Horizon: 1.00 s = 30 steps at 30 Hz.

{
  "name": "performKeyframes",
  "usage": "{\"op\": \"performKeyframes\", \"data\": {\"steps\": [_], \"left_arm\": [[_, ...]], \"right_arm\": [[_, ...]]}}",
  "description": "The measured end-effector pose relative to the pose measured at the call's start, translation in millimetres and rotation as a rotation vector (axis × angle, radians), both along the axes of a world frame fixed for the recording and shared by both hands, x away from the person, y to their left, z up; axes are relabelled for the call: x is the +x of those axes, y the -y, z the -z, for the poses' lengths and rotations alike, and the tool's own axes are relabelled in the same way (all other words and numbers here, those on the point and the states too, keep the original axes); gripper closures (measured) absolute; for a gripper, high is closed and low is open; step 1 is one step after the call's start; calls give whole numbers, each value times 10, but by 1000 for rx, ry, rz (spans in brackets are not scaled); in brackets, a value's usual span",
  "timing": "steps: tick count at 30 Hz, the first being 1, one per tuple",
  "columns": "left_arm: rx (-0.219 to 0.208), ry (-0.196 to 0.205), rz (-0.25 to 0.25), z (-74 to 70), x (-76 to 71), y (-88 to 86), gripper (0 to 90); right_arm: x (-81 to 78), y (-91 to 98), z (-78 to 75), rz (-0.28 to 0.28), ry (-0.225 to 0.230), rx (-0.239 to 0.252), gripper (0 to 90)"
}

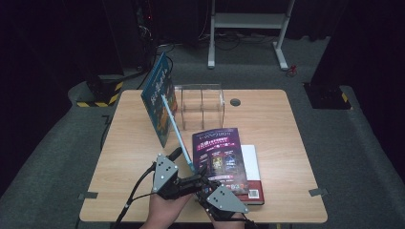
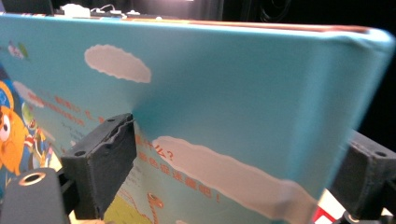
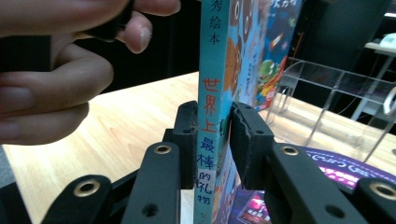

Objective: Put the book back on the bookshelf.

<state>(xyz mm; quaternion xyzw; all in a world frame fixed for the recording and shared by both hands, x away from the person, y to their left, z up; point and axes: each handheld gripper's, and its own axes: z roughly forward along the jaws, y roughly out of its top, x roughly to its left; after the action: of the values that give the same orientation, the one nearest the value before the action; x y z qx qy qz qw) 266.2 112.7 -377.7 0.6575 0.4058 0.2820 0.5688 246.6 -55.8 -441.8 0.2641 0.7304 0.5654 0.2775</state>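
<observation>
Both hands in at near edge, close together. Left gripper (image 1: pixel 177 153) angled fwd, fingers (image 2: pixel 100 161) wide apart, one either side of the blue book. Right gripper (image 3: pixel 212 140) just beside it, fingers (image 3: pixel 187 135) narrow at the book's spine.

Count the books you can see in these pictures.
3: a blue picture book held upright between both grippers, a purple book flat on the table, a white book beneath it.
</observation>
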Motion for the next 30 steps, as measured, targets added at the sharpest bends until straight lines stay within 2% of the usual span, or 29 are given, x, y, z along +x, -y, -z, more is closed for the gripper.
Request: {"op": "performKeyframes", "data": {"steps": [7,11,17,22,30], "left_arm": [[25,0,-36,68,-2,-56,182],[41,8,-33,87,-22,-89,222],[75,41,-37,104,-101,-117,295],[76,34,-39,111,-142,-162,331],[88,46,-56,128,-213,-257,384]], "right_arm": [[0,-38,36,-30,-14,-5,704],[7,-57,51,-48,-27,-8,690],[17,-80,68,-76,-51,-4,664],[34,-84,67,-120,-74,6,655],[25,-113,74,-164,-75,-1,634]]}}
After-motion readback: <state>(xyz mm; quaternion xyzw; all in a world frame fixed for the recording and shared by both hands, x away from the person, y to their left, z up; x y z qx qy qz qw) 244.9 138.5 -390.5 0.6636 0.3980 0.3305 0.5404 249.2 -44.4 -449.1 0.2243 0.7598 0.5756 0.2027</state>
